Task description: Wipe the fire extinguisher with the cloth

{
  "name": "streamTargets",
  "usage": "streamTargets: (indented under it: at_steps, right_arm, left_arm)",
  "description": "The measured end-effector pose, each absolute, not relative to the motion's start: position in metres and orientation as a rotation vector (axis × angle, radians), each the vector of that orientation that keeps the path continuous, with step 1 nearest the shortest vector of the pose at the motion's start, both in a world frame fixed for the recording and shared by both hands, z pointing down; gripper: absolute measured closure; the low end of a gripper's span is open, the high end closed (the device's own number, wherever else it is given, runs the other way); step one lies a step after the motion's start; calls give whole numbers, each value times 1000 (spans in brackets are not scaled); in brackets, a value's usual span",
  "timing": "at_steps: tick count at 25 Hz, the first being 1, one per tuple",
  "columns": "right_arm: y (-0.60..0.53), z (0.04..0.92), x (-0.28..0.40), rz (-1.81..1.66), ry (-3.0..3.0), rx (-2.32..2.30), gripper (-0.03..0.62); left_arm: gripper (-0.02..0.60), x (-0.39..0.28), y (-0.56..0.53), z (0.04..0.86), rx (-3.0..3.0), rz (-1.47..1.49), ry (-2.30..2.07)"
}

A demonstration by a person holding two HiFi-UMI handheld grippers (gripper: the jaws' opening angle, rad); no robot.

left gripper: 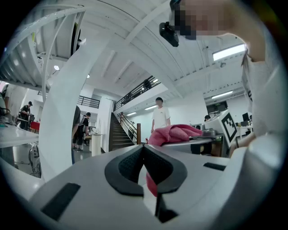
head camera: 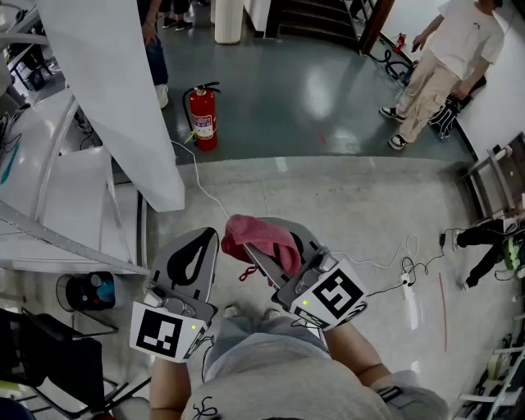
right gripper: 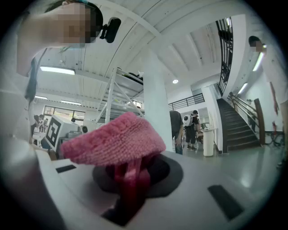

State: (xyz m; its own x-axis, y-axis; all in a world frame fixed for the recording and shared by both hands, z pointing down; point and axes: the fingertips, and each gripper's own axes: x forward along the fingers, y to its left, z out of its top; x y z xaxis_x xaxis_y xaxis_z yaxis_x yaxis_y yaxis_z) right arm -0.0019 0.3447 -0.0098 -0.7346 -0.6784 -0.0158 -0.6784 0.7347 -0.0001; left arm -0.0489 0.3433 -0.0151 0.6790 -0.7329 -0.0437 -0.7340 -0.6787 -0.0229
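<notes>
The red fire extinguisher stands upright on the dark floor ahead, well beyond both grippers. A pink cloth is draped over the tip of my right gripper, which is shut on it. In the right gripper view the cloth bunches above the jaws and a fold is pinched in my right gripper. My left gripper is beside it, shut with nothing in it. In the left gripper view my left gripper has its pads together, and the cloth shows beyond to the right.
A white slanted column and metal framing fill the left. A white cable runs from near the extinguisher across the pale floor to a power strip. A person stands at the upper right. Stairs rise behind.
</notes>
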Motion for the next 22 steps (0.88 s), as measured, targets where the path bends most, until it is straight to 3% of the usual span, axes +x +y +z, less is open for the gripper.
streamTargets:
  at_steps: [22]
  right_arm:
    - [327, -5, -15, -66, 2820, -1171, 526]
  left_arm:
    - [577, -71, 326, -8, -2859, 18, 1194]
